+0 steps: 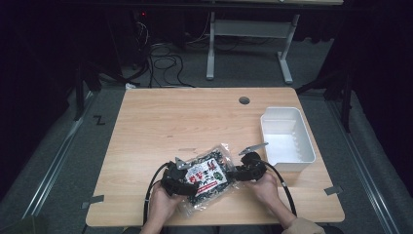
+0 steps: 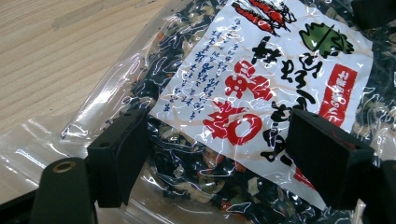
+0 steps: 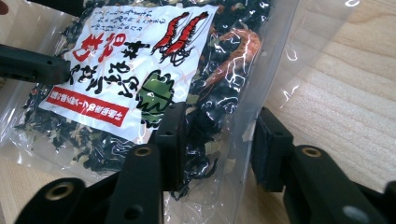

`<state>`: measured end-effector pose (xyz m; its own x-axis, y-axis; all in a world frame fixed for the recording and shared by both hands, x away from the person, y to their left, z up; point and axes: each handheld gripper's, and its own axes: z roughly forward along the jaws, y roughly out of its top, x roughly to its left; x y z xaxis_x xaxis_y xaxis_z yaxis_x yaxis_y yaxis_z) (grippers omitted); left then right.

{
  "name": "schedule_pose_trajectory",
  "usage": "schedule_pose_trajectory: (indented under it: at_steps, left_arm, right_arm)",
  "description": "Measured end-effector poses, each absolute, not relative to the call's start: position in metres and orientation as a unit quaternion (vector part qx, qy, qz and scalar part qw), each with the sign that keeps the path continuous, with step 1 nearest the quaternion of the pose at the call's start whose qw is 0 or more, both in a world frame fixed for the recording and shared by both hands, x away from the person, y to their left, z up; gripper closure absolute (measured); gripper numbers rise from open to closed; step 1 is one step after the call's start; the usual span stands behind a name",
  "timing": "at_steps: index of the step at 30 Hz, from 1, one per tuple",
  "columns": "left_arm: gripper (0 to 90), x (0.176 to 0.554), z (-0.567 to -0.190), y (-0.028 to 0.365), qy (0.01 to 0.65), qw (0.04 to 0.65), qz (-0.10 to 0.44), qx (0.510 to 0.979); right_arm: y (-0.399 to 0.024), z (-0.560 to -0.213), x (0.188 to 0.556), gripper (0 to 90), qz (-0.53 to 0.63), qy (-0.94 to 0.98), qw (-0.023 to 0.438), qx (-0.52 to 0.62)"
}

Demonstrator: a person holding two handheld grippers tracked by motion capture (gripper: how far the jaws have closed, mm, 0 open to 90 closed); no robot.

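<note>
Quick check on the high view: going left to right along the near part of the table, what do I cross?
Left gripper → clear bag of dried food → right gripper → white plastic bin, which sits a little farther back near the table's right edge.

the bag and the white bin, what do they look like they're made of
The bag looks like thin clear plastic film, glossy: it crinkles and throws sharp glints, and the dark dried contents show through around a white printed label. The white bin looks like moulded rigid plastic, smooth and fairly matte, with ribbed inner walls; it could be another material, but nothing suggests so.
</note>
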<state>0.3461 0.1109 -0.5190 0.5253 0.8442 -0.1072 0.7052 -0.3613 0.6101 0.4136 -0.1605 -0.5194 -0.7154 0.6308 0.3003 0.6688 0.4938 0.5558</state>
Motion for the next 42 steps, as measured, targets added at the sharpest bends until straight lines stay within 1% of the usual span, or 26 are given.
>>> schedule_pose_trajectory:
  at_steps: [3, 4, 7, 9, 10, 11, 12, 14, 18, 21, 23, 25, 27, 28, 32, 42]
  left_arm:
    - [22.0, 0.346, -0.519, 0.111, 0.473, 0.31, 0.111, 0.817]
    - [21.9, 0.347, -0.519, 0.111, 0.473, 0.311, 0.11, 0.817]
    - [21.9, 0.347, -0.52, 0.112, 0.473, 0.314, 0.109, 0.816]
    - [21.9, 0.347, -0.52, 0.111, 0.472, 0.313, 0.109, 0.817]
    - [21.9, 0.347, -0.519, 0.112, 0.473, 0.313, 0.108, 0.816]
    - [21.9, 0.347, -0.519, 0.112, 0.474, 0.313, 0.107, 0.816]
    - [21.8, 0.347, -0.519, 0.112, 0.475, 0.315, 0.105, 0.815]
    - [21.8, 0.347, -0.519, 0.112, 0.476, 0.318, 0.103, 0.813]
    - [21.4, 0.347, -0.519, 0.112, 0.475, 0.329, 0.097, 0.811]
    - [21.6, 0.346, -0.517, 0.111, 0.468, 0.331, 0.105, 0.813]
    - [22.4, 0.345, -0.516, 0.111, 0.462, 0.337, 0.104, 0.814]
    - [25.5, 0.345, -0.516, 0.111, 0.461, 0.346, 0.102, 0.811]
    - [25.7, 0.344, -0.515, 0.111, 0.46, 0.355, 0.1, 0.808]
    - [25.5, 0.344, -0.515, 0.111, 0.46, 0.35, 0.105, 0.809]
    - [25.6, 0.344, -0.516, 0.111, 0.46, 0.341, 0.105, 0.813]
    - [26.8, 0.344, -0.516, 0.112, 0.465, 0.334, 0.109, 0.813]
  right_arm:
    - [-0.161, -0.518, 0.413, 66.0, -0.333, -0.866, 0.026, -0.373]
    - [-0.161, -0.517, 0.413, 70.9, -0.331, -0.867, 0.023, -0.372]
    - [-0.163, -0.513, 0.413, 72.4, -0.333, -0.867, 0.02, -0.369]
    - [-0.162, -0.511, 0.41, 73.5, -0.33, -0.873, 0.002, -0.36]
    - [-0.162, -0.511, 0.41, 73.5, -0.33, -0.873, 0.002, -0.36]
    - [-0.162, -0.51, 0.409, 75.9, -0.333, -0.871, 0.001, -0.361]
    - [-0.164, -0.507, 0.408, 81.4, -0.336, -0.872, -0.018, -0.355]
    - [-0.165, -0.506, 0.408, 81.7, -0.336, -0.872, -0.019, -0.355]
    - [-0.164, -0.497, 0.404, 83.0, -0.334, -0.877, -0.044, -0.343]
    - [-0.166, -0.491, 0.403, 84.1, -0.343, -0.873, -0.05, -0.343]
    - [-0.168, -0.486, 0.403, 84.9, -0.35, -0.869, -0.055, -0.344]
    - [-0.172, -0.479, 0.404, 86.0, -0.356, -0.866, -0.057, -0.346]
    - [-0.174, -0.477, 0.405, 86.6, -0.36, -0.865, -0.059, -0.346]
    - [-0.178, -0.468, 0.406, 87.7, -0.36, -0.864, -0.071, -0.345]
    - [-0.187, -0.453, 0.407, 88.1, -0.356, -0.865, -0.09, -0.341]
    - [-0.201, -0.435, 0.408, 88.2, -0.348, -0.871, -0.112, -0.327]
